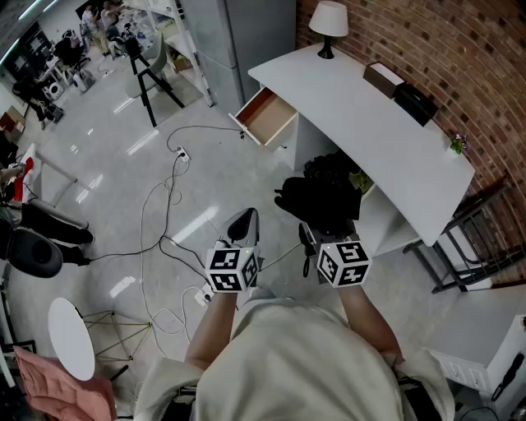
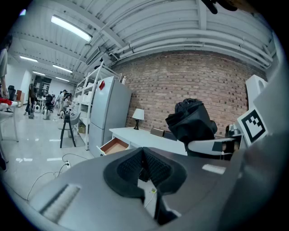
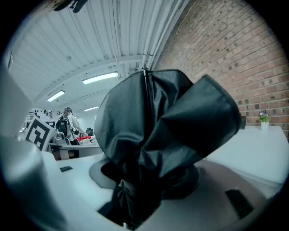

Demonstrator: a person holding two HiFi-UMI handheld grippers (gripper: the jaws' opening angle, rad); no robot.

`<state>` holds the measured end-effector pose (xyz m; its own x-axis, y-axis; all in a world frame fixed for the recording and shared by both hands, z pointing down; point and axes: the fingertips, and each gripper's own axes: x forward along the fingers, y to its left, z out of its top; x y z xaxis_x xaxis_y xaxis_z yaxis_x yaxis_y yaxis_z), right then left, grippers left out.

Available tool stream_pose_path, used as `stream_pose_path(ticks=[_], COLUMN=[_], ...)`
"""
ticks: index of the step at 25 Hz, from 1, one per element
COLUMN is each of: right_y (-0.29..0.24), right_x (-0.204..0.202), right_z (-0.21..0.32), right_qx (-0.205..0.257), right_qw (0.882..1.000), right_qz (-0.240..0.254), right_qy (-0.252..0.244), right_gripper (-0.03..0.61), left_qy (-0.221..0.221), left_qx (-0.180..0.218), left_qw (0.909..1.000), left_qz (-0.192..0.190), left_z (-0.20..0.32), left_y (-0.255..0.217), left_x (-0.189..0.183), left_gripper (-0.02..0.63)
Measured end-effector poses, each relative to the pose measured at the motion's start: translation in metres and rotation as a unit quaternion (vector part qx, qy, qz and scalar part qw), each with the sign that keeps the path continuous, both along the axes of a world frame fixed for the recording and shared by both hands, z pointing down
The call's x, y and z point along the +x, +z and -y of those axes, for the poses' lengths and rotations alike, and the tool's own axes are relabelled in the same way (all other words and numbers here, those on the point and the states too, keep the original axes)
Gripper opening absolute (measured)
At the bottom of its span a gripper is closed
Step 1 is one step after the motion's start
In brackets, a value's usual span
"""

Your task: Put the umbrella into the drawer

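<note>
A folded black umbrella [image 1: 325, 197] is clamped in my right gripper [image 1: 323, 232]; its bunched fabric fills the right gripper view [image 3: 162, 135] and hides the pads of the right gripper [image 3: 144, 180]. My left gripper [image 1: 244, 224] hangs beside it, jaws shut on nothing, which the left gripper view [image 2: 143, 160] confirms. The umbrella [image 2: 192, 122] shows at the right of that view. The open wooden drawer [image 1: 267, 117] sticks out of the left end of the white desk [image 1: 370, 123], some way ahead of both grippers. That drawer [image 2: 114, 146] looks empty.
On the desk stand a white lamp [image 1: 329, 20], a brown box [image 1: 385, 78], a black box [image 1: 415, 103] and a small plant [image 1: 457, 144]. Cables [image 1: 164, 222] trail across the grey floor. A tripod [image 1: 152, 78] stands far left, a black rack [image 1: 477, 238] right of the desk.
</note>
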<state>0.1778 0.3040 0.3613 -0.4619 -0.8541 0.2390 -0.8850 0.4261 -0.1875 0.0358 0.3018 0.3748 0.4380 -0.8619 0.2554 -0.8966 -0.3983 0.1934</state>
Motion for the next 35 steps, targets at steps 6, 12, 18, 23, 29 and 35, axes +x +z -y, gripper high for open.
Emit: stream_pose_path(ticks=[6, 12, 18, 23, 29, 35], right_y=[-0.007, -0.004, -0.008, -0.003, 0.006, 0.014], right_x=[-0.003, -0.004, -0.009, -0.016, -0.020, -0.028], right_z=[-0.014, -0.023, -0.023, -0.017, 0.007, 0.061], right_qx=[0.005, 0.001, 0.004, 0.002, 0.001, -0.005], right_qw=[1.000, 1.000, 1.000, 1.000, 1.000, 1.000], right_qz=[-0.006, -0.005, 0.017, 0.004, 0.003, 0.002], right_qy=[-0.010, -0.014, -0.019, -0.029, -0.025, -0.015], right_gripper=[0.232, 0.232, 0.232, 0.232, 0.232, 0.232], left_qy=[-0.009, -0.013, -0.029, -0.038, -0.031, -0.030], left_qx=[-0.006, -0.007, -0.014, -0.016, -0.013, -0.014], left_qw=[0.9999, 0.9999, 0.9994, 0.9988, 0.9990, 0.9990], left_qz=[-0.010, -0.006, -0.014, -0.026, -0.030, -0.031], left_z=[-0.012, -0.026, -0.033, -0.029, -0.003, 0.049], left_y=[-0.002, 0.003, 0.003, 0.006, 0.014, 0.025], left_x=[-0.004, -0.005, -0.013, -0.021, -0.026, -0.041], left_gripper=[0.011, 0.012, 0.012, 0.014, 0.103, 0.192])
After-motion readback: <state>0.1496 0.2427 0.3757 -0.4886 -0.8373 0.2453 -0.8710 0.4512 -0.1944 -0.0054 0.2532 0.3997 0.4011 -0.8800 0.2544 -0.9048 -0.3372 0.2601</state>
